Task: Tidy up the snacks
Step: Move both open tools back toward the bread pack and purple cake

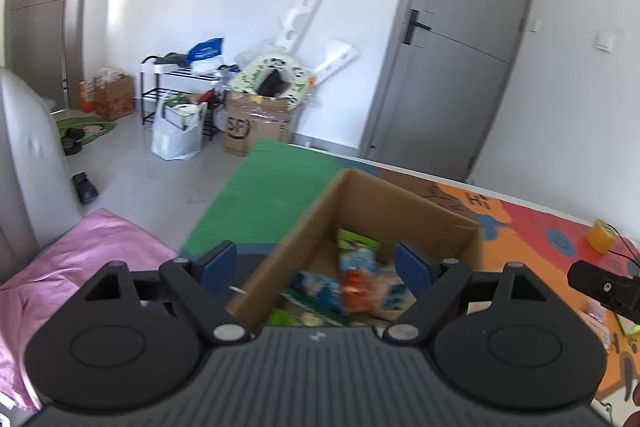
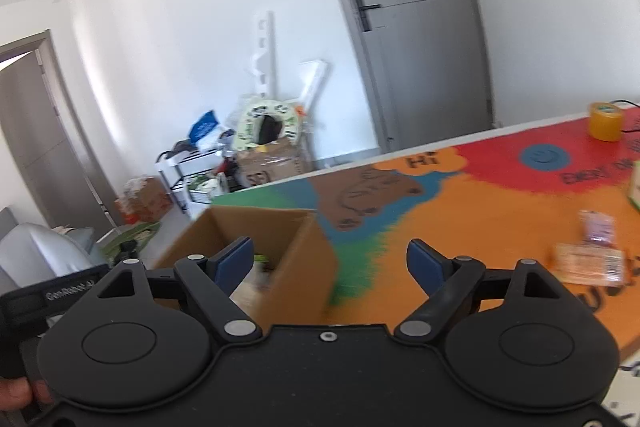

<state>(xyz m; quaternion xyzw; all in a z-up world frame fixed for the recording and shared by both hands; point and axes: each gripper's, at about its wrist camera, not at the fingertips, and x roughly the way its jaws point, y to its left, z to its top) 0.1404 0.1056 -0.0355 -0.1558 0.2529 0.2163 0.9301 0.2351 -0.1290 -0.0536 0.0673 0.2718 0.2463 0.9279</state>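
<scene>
Bright crinkly snack packets (image 1: 352,279) lay in the open brown cardboard box (image 1: 400,203) beneath the empty, spread left gripper (image 1: 316,267) and right gripper (image 2: 332,263).

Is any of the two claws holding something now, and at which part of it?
Nothing is held. The left claw stands open over the cardboard box of snacks, and the right claw is open and empty too.
</scene>
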